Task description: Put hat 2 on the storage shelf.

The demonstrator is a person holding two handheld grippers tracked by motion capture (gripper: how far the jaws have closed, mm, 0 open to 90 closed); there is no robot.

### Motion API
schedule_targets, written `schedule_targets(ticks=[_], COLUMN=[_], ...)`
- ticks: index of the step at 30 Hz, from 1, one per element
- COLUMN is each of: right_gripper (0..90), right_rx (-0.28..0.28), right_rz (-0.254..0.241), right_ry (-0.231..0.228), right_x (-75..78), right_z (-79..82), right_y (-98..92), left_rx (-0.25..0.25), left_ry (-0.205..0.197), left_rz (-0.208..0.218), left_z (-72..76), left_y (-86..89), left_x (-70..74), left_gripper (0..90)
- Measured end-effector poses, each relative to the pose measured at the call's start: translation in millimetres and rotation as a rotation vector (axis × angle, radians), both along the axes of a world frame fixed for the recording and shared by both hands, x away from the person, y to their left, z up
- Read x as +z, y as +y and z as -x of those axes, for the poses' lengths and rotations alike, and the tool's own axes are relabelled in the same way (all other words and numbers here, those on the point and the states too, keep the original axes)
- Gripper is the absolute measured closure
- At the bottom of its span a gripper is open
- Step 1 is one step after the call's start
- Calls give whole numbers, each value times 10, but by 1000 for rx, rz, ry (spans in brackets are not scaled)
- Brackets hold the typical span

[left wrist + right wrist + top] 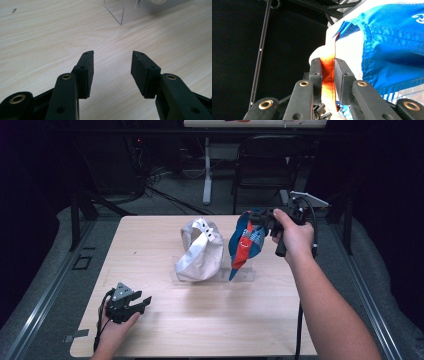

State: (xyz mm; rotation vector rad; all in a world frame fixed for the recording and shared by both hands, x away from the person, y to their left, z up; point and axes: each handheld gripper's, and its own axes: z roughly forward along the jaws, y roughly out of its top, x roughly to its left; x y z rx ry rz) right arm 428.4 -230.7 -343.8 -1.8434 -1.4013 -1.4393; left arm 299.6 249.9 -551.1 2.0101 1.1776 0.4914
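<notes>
High view: a light wooden table (pixel 165 330) carries two caps on a clear plastic stand (pixel 242 276) set toward the far middle. The white cap (pixel 200 251) sits on the left of the stand, its back strap with snap holes facing up and toward the far side. Just to its right hangs the blue cap (pixel 246 242), blue and white with an orange-red brim pointing down toward the stand. The two caps are close together but do not seem to touch.

The right gripper (pixel 261 217), held in the person's right hand (pixel 294 236) above the far right part of the table, has the top of the blue cap between its jaws. Right gripper view confirms the grip: the two black pads (pixel 315 80) are pressed on a thin orange-red edge of the cap (pixel 392 50), with blue stitched fabric and white lining spreading to the right of it.

The left gripper (pixel 142 302) rests low at the near left of the table in the left hand (pixel 116 327), well apart from both caps, pointing right. Left gripper view shows its jaws standing apart with bare wood grain between the pads (pixel 87 72); a corner of the clear stand (pixel 120 15) lies farther off.
</notes>
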Motion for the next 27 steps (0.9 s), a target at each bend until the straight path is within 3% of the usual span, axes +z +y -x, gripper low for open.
schedule_targets(ticks=[10, 27], right_gripper=[774, 727], right_rx=[19, 24], right_rz=[34, 81], right_ry=[28, 9], right_x=[-207, -189], right_z=[41, 143], right_y=[-55, -156], left_rx=[3, 2], left_ry=[4, -6], left_rz=[2, -5], left_z=[-2, -2], left_y=[-6, 5], left_x=[-9, -8], left_gripper=[533, 533])
